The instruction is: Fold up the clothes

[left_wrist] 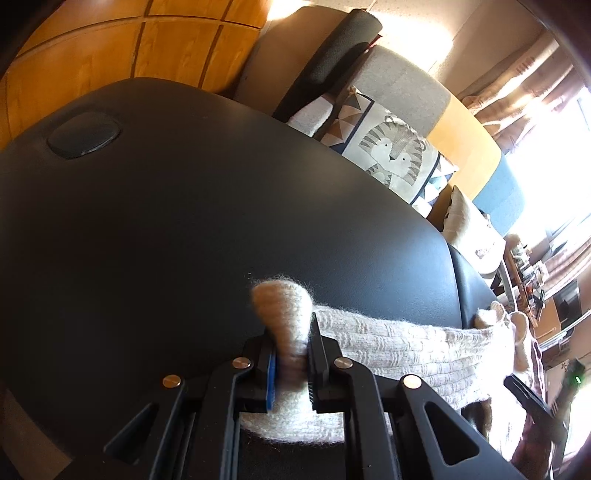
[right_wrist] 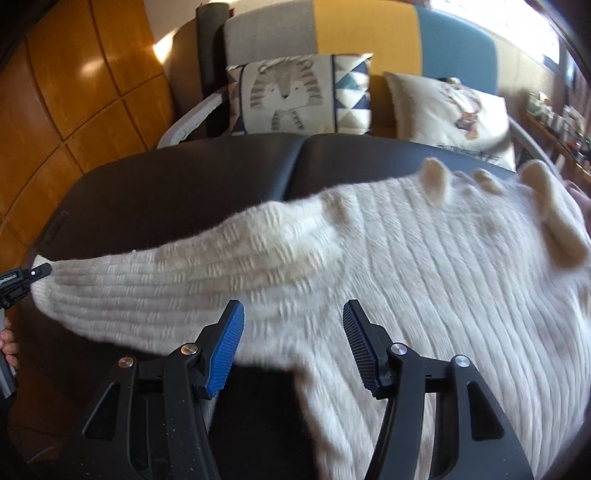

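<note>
From the left wrist we see our left gripper (left_wrist: 291,363) pinching the sweater (left_wrist: 413,354) sleeve end over the black table (left_wrist: 184,221); its body is cut off at right.

From the right wrist, our right gripper (right_wrist: 293,343) hangs spread above the blurred sweater (right_wrist: 424,266).

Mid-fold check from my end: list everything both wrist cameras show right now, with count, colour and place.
sweater: one, cream knit, spread on the black table, one sleeve stretched out to the left
sleeve cuff: one, cream, pinched in the left jaws
table: one, black, under the sweater
tiger cushion: one, grey and white with blue triangles, on the sofa behind the table
plain cushion: one, cream with a small print, right of the tiger cushion
sofa: one, grey, yellow and blue panels, behind the table
wood panels: orange-brown, far left
left gripper: shut on the cuff
right gripper: open above the sweater
</note>
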Demonstrator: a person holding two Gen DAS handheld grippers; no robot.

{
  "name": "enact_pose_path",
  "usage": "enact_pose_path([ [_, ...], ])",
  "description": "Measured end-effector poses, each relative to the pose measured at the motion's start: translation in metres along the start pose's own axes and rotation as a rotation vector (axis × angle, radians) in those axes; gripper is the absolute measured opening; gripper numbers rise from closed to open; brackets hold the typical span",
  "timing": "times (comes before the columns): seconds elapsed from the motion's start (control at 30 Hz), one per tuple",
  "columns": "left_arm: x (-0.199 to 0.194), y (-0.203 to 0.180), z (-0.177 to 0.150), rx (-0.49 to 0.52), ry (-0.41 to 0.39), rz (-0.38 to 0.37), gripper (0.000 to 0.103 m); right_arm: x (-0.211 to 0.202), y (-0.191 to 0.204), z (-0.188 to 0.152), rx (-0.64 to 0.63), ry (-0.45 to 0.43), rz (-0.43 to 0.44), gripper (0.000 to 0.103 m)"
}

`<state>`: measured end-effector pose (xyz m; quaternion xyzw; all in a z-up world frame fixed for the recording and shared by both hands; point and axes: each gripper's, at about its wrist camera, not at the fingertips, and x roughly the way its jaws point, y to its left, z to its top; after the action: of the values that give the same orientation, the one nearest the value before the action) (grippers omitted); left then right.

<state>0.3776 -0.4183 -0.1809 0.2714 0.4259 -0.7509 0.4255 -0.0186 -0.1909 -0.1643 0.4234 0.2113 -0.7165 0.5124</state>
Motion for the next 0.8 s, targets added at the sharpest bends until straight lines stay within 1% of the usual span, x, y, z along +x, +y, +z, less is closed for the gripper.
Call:
enact_pose_path([
  [0.07, -0.005, 0.004, 0.001, -0.009, -0.006, 0.002, 0.012, 0.025, 0.002, 0.014, -0.016, 0.043, 0.001, 0.059],
  [0.17, -0.012, 0.01, 0.003, -0.016, -0.018, 0.006, 0.012, 0.061, 0.002, 0.03, -0.001, 0.103, 0.01, 0.059],
  [0.2, -0.014, 0.012, 0.004, -0.018, -0.021, 0.007, 0.012, 0.068, 0.003, 0.035, -0.001, 0.095, 0.005, 0.06],
  [0.27, -0.016, 0.013, 0.006, -0.017, -0.023, 0.006, 0.012, 0.078, 0.01, 0.044, -0.022, 0.074, -0.013, 0.064],
  [0.33, -0.015, 0.014, 0.008, -0.014, -0.022, 0.011, 0.012, 0.089, 0.017, 0.053, -0.048, 0.053, -0.037, 0.072],
  [0.37, -0.014, 0.014, 0.01, -0.017, -0.019, 0.011, 0.012, 0.094, 0.022, 0.057, -0.059, 0.038, -0.052, 0.074],
  [0.43, -0.012, 0.016, 0.012, -0.021, -0.018, 0.016, 0.012, 0.103, 0.027, 0.066, -0.05, 0.015, -0.061, 0.079],
  [0.5, -0.01, 0.018, 0.013, -0.027, -0.015, 0.024, 0.012, 0.111, 0.028, 0.077, -0.021, 0.004, -0.057, 0.082],
  [0.8, 0.012, 0.013, 0.011, -0.033, 0.027, 0.048, 0.012, 0.146, 0.039, 0.13, -0.013, 0.008, -0.071, 0.087],
])
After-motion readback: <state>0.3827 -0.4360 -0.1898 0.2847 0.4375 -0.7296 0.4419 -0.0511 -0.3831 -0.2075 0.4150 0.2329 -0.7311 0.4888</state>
